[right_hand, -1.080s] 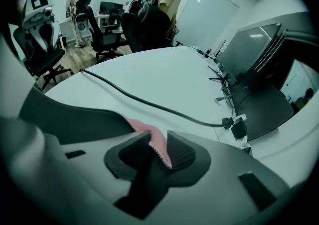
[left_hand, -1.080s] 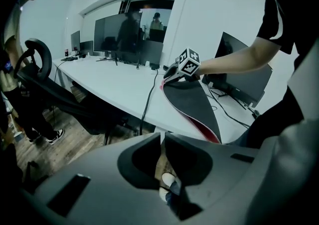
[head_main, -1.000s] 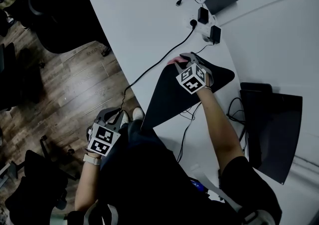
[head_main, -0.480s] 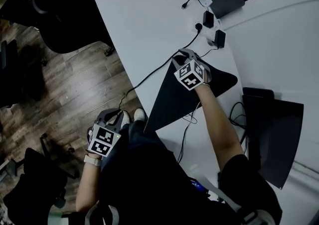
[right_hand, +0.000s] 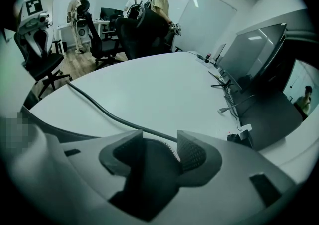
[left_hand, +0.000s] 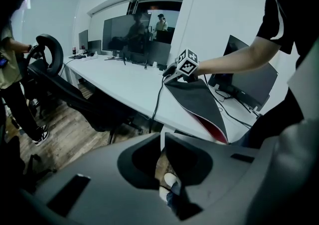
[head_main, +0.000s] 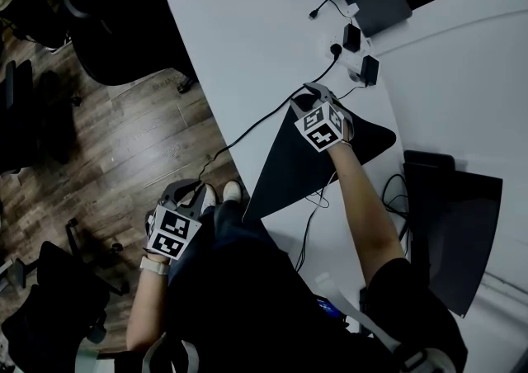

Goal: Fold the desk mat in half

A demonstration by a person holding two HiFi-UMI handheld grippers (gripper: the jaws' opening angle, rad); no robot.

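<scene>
Right gripper [head_main: 313, 93], jaws just opening, straddles a corner of the folded desk mat [head_main: 285, 169] on the white worktop [head_main: 239, 33]. Left gripper [head_main: 188, 191] hangs beside the worktop, jaws together, empty.

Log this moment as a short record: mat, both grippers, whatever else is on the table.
Desk mat: black triangle on the white table, a red side showing at its near edge
Right gripper: at the mat's far corner, jaws have just been opening, mat edge between them, not pinched
Left gripper: shut, empty, off the table, above the floor
Also on table: black cable, plug adapters
</scene>
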